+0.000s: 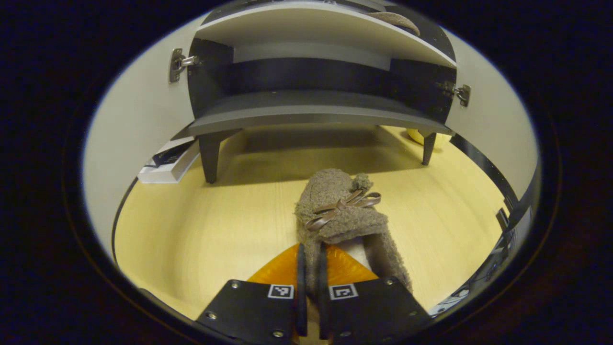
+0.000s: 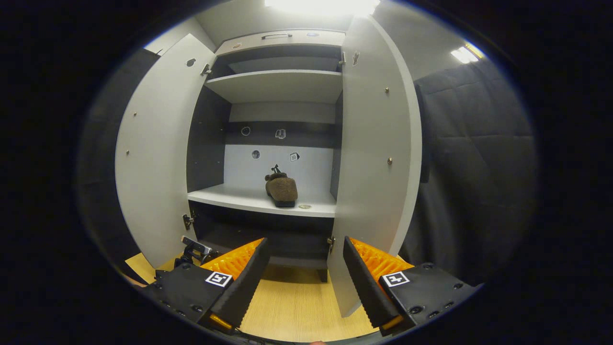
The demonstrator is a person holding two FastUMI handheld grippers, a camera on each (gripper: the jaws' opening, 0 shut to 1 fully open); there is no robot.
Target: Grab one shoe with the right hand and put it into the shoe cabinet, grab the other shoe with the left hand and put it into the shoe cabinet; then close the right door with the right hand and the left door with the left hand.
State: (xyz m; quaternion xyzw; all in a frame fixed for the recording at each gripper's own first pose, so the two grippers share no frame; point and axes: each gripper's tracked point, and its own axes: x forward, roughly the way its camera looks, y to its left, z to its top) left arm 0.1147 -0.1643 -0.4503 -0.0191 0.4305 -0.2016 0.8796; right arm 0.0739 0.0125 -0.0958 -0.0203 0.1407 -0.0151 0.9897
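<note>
A fuzzy brown shoe with a brown bow lies on the wooden floor in front of the shoe cabinet. My left gripper is shut on the left side wall of the shoe's heel opening. The other brown shoe stands on the cabinet's white middle shelf, right of centre. My right gripper hangs open in front of the cabinet, nothing between its fingers. Both doors stand open: the left door and the right door.
The cabinet stands on dark legs above the pale wooden floor. A white flat box lies on the floor by the left leg. A small round object lies on the shelf beside the shoe. Dark padded cloth hangs right of the cabinet.
</note>
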